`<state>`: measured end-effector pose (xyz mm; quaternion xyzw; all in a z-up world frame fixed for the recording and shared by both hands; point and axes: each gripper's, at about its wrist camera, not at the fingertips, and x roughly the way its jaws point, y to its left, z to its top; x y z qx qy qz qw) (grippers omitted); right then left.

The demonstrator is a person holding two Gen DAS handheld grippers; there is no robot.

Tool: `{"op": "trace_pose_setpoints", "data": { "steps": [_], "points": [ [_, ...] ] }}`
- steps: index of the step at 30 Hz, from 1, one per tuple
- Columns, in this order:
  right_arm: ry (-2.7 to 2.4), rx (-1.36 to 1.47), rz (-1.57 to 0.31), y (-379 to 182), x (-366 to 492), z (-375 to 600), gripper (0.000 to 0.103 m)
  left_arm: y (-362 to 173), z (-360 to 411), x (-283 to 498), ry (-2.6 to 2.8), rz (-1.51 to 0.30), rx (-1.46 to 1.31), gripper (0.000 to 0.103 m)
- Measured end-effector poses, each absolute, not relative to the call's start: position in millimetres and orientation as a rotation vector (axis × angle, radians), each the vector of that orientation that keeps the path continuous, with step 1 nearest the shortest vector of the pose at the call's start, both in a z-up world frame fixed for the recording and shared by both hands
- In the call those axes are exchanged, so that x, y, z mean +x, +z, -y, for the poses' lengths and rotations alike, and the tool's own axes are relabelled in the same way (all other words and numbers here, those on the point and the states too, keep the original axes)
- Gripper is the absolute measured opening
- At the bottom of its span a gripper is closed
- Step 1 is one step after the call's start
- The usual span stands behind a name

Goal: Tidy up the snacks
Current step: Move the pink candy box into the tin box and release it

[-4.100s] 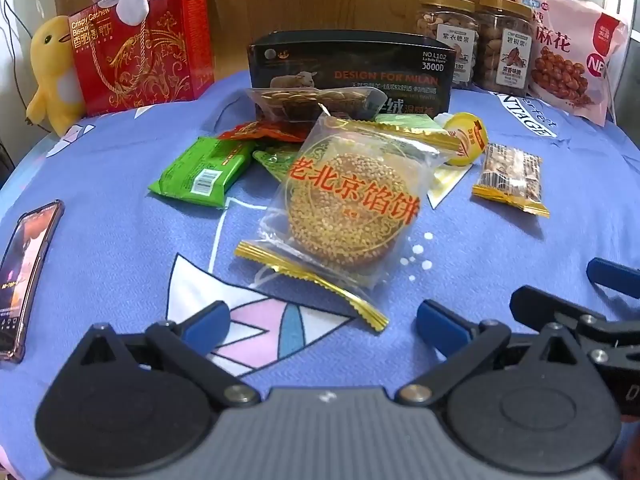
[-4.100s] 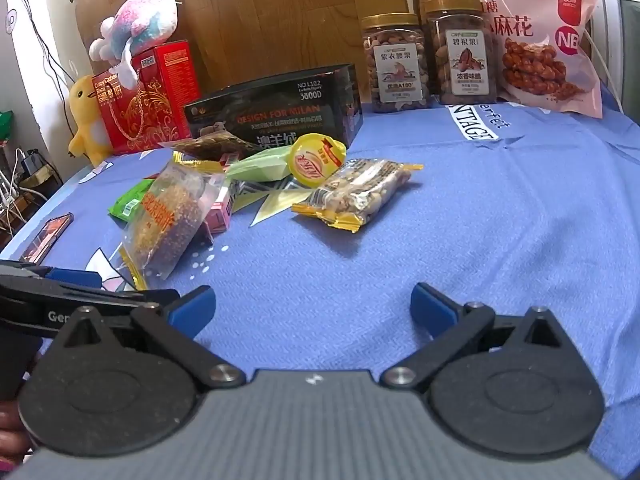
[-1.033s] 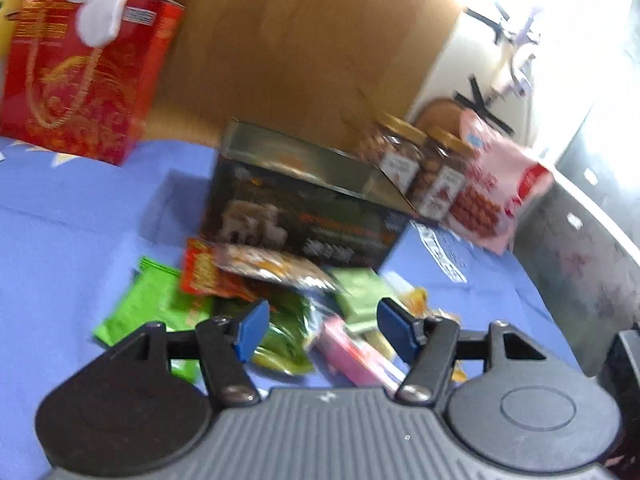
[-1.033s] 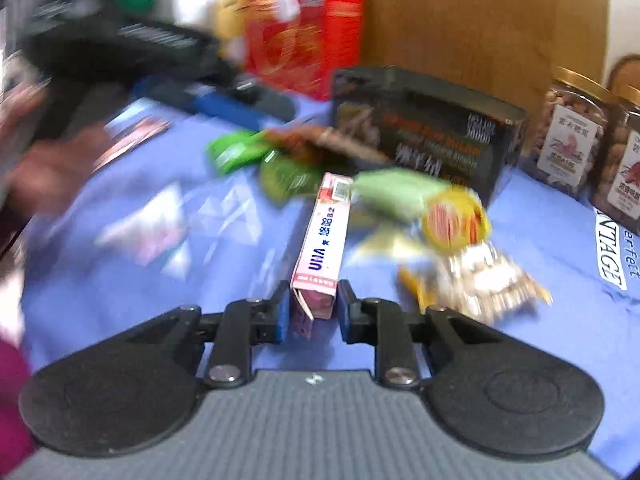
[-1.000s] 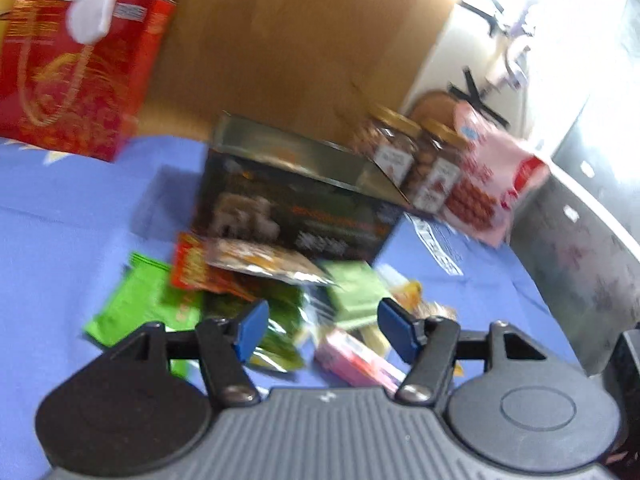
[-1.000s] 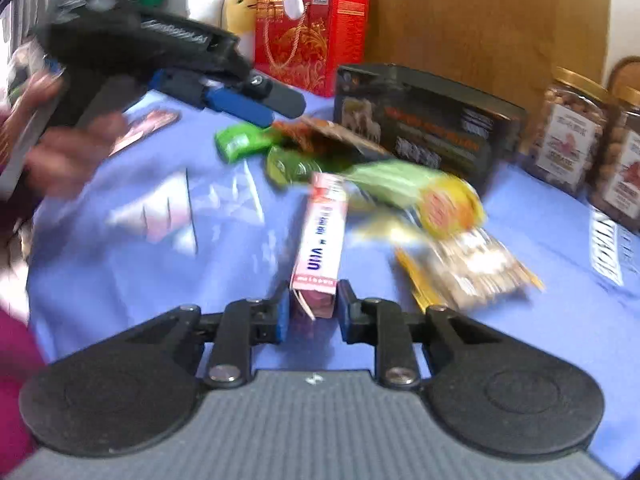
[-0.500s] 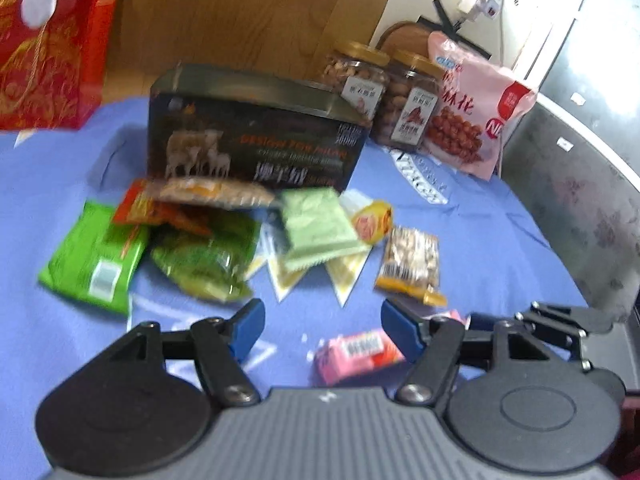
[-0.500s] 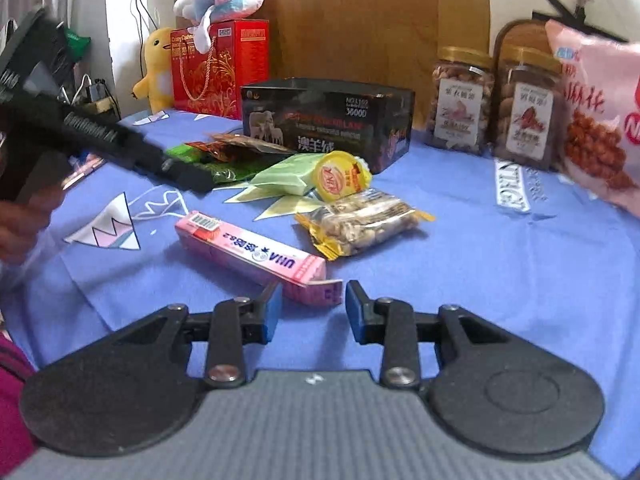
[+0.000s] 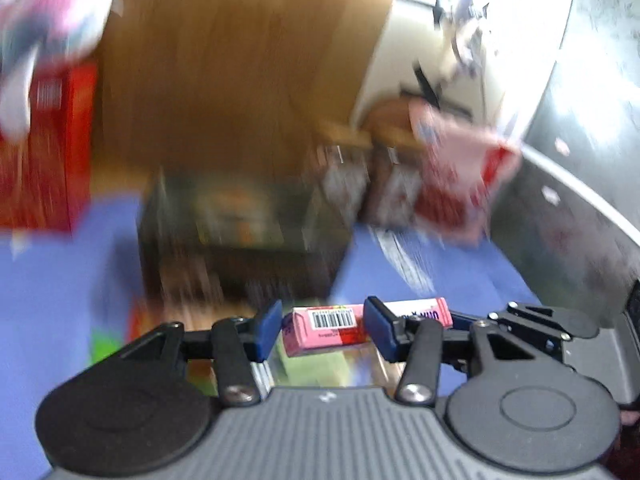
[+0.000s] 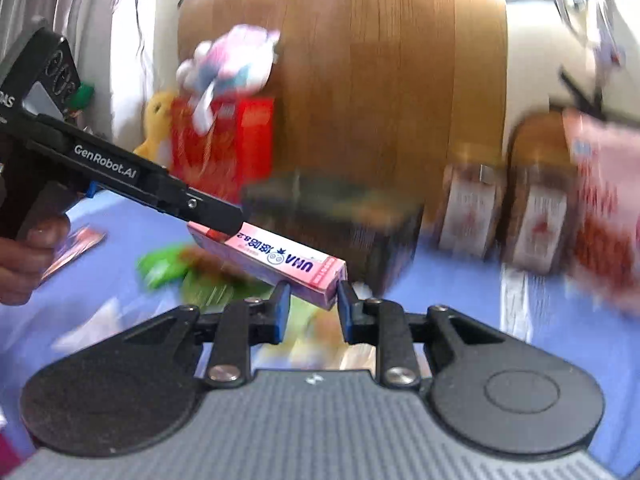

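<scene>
A long pink candy box is lifted off the blue cloth, held at both ends. My right gripper is shut on its near end. In the right wrist view the left gripper's fingers clamp its far end. In the left wrist view the same pink box, barcode end up, sits between the fingers of my left gripper. The right gripper shows at the right. Loose snack packets lie blurred below on the cloth.
A black box stands behind the packets. Two nut jars and a pink snack bag are at the back right. A red gift box with plush toys is at the back left. Both views are motion-blurred.
The pink box has left the cloth and is in the air. My left gripper has closed on its far end, the right one holds the near end. Both cameras have tilted up.
</scene>
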<state>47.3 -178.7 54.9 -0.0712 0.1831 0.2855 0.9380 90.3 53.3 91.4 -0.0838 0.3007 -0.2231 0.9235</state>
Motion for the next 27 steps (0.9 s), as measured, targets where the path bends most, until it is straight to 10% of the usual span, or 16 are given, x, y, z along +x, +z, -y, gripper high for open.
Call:
{"op": "trace_pose_setpoints", "data": {
  "steps": [12, 21, 27],
  "points": [
    [0.455, -0.166, -0.450, 44.0, 180.7, 127.2, 0.036, 70.8, -53.4, 225.5, -0.262, -0.664, -0.233, 0.047],
    [0.448, 0.083, -0.430, 51.1, 111.4, 219.2, 0.043, 84.3, -100.2, 154.6, -0.282, -0.576, -0.345, 0.058],
    [0.469, 0.075, -0.582, 14.7, 60.6, 243.2, 0.066, 52.6, -57.9, 98.5, -0.542, -0.741, -0.387, 0.055]
  ]
}}
